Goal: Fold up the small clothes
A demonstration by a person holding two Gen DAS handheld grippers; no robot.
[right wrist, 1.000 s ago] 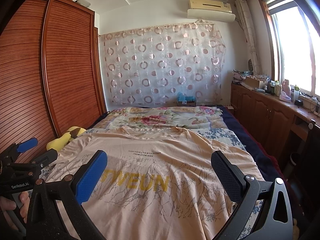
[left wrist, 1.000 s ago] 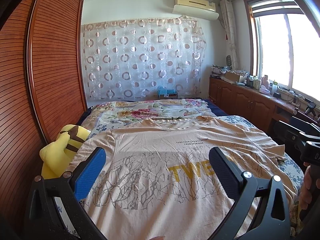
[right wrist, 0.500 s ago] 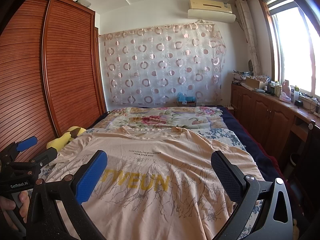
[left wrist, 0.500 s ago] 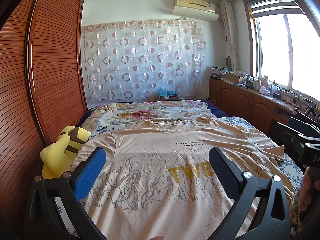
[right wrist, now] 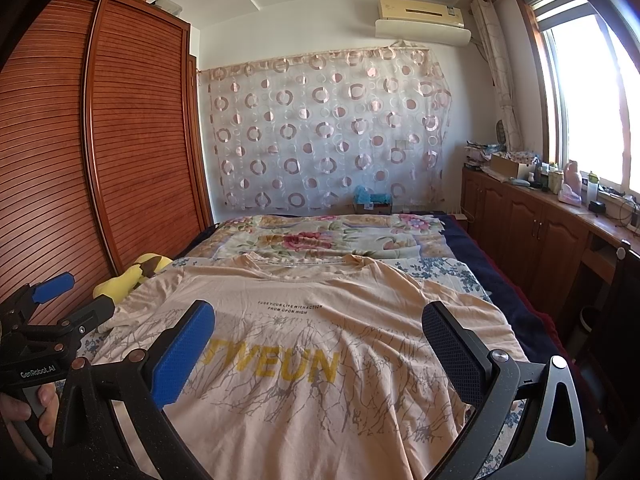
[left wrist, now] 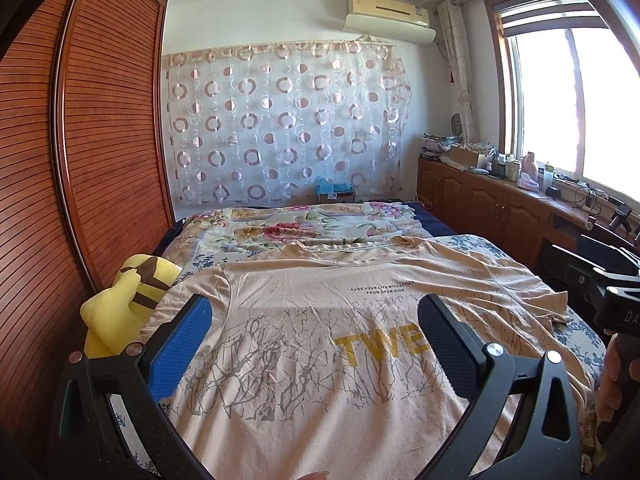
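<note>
T-shirt lies flat on bed, long axis 6-to-12 o'clock, collar at 12. Left gripper and right gripper hover over hem end, fingers apart, holding nothing; neither clearly nearer.

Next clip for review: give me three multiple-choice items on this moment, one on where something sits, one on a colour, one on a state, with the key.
1. Where is the yellow plush toy?
A. at the bed's left edge beside the wardrobe
B. on the window counter
C. on top of the T-shirt

2. What colour are the big letters on the T-shirt?
A. red
B. yellow
C. green

3. How does the T-shirt lie?
A. folded in half
B. rolled up
C. spread out flat

Key:
1 A: the plush toy sits between the wardrobe and the T-shirt.
2 B: the letters are yellow.
3 C: both sleeves are spread on the bed, and the left claw and right claw are open above it.
</note>
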